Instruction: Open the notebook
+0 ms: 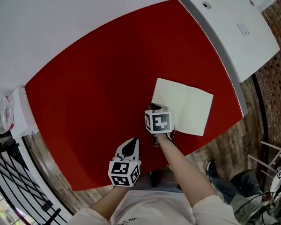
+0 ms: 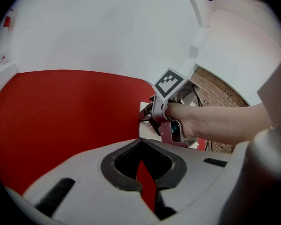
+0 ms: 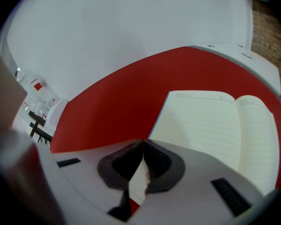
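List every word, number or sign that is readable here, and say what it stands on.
No text can be read.
notebook: faint print along the top of the ruled pages, too small to read.
left cube, right cube: black-and-white square patterns only, no letters.
shirt: a dark mark near the bottom edge, too small to read.

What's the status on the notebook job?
Left gripper shut, empty, over red table. Right gripper shut, empty, at left edge of notebook. Notebook lying open. Nothing in the way.
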Motion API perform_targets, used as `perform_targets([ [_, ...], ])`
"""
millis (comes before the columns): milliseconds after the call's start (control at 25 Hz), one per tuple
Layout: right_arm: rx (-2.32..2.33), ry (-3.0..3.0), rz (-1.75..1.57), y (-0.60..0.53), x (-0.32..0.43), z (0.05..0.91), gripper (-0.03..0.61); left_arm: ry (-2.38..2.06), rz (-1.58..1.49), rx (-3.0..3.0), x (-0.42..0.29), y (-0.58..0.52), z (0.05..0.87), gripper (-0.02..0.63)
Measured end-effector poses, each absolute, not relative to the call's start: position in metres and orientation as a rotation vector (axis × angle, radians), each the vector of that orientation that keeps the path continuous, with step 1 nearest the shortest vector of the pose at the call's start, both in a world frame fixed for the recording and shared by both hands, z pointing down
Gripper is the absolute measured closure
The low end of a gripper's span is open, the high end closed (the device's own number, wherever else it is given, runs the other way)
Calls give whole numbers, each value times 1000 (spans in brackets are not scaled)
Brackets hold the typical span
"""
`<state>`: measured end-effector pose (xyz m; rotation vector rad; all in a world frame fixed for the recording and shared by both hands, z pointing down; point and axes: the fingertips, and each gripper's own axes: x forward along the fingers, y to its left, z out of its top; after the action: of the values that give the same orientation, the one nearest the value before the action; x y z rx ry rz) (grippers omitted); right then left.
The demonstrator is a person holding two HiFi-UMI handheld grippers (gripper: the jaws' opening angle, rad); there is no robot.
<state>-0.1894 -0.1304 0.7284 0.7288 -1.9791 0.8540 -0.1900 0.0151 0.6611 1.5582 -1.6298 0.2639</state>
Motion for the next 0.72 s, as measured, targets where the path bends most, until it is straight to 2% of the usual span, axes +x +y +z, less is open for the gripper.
perform_targets([
  [320, 729, -2012, 881, -126, -191, 727, 564, -1629, 270, 1571, -189, 14, 660, 609],
  [480, 678, -2026, 899, -121, -195, 735, 528, -1629, 278, 1573, -187, 13, 658, 609],
  [720, 690, -2035, 861, -127, -188, 710, 525, -1616, 292, 1606, -183, 11, 653, 609],
])
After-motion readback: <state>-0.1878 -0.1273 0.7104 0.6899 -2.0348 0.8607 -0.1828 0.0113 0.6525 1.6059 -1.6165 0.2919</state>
